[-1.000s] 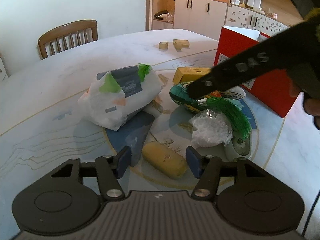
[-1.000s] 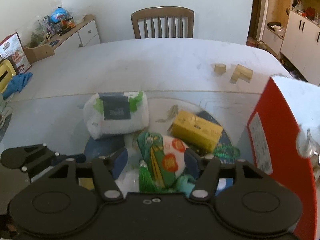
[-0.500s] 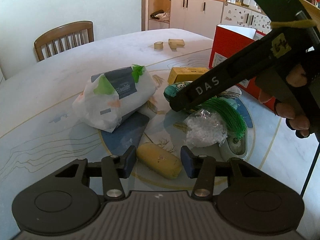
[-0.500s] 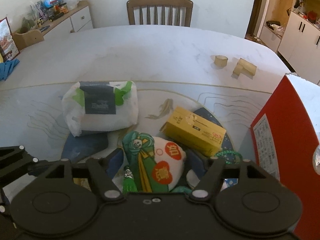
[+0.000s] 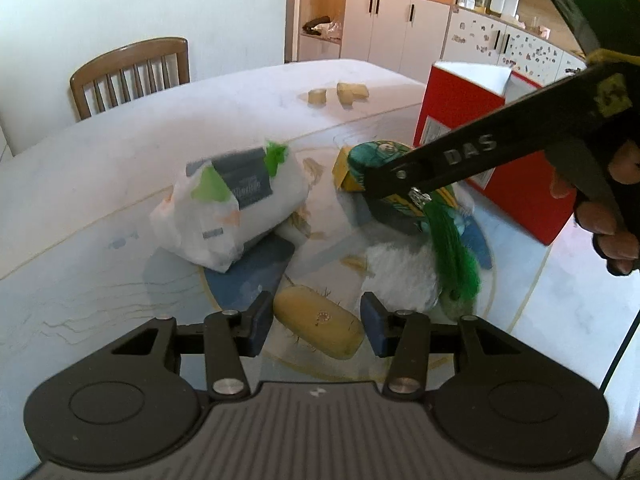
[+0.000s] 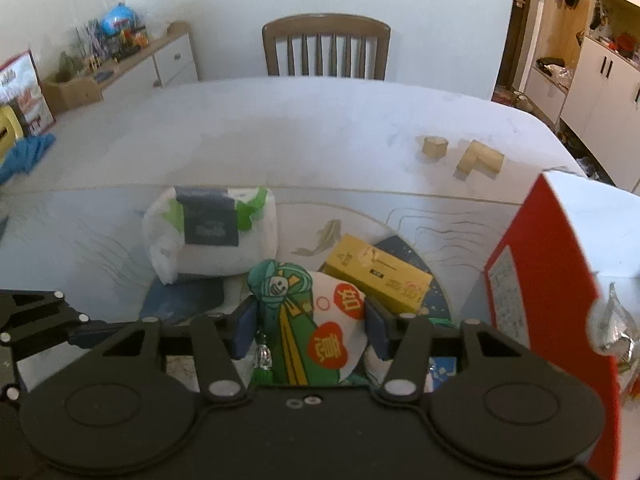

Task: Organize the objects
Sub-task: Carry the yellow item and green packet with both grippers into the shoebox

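My right gripper (image 6: 306, 330) is shut on a green and white pouch (image 6: 308, 320) with red characters and a green tassel, lifted above the table; in the left wrist view the pouch (image 5: 374, 154) hangs from that gripper (image 5: 384, 182) with its tassel (image 5: 452, 244) trailing down. My left gripper (image 5: 316, 322) is open, its pads on either side of a yellow oblong case (image 5: 320, 326) on the table, without touching it. A white tissue pack (image 5: 228, 204) and a yellow box (image 6: 376, 272) lie further back. An open red box (image 5: 492, 144) stands at the right.
A white crinkled bag (image 5: 400, 272) lies under the tassel. A dark blue flat item (image 5: 248, 268) sits under the tissue pack. Two small wooden blocks (image 6: 460, 152) lie far back on the table. A wooden chair (image 6: 326, 50) stands behind the table.
My right gripper closed on the pouch and lifted it off the table. My left gripper moved closer to the yellow case, still open.
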The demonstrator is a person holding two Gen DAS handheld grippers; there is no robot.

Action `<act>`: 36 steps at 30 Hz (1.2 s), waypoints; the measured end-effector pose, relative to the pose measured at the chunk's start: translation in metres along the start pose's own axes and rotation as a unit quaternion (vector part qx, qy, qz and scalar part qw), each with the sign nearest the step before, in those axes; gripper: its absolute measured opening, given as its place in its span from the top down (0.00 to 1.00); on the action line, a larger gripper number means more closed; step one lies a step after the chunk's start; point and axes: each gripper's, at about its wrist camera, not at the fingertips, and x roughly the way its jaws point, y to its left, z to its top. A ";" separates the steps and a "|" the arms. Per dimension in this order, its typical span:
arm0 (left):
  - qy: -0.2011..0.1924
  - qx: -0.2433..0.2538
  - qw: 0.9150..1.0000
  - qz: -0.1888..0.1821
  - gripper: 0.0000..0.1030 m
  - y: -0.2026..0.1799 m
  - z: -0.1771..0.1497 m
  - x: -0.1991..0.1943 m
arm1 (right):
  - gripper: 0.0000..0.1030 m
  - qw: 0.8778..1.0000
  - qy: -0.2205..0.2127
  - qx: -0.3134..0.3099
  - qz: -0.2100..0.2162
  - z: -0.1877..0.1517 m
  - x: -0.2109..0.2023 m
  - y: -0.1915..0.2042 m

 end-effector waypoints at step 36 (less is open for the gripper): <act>-0.045 0.063 0.996 -0.041 0.54 -0.138 0.140 -0.034 | 0.48 0.992 -0.113 0.049 -0.030 0.032 -0.176 -0.174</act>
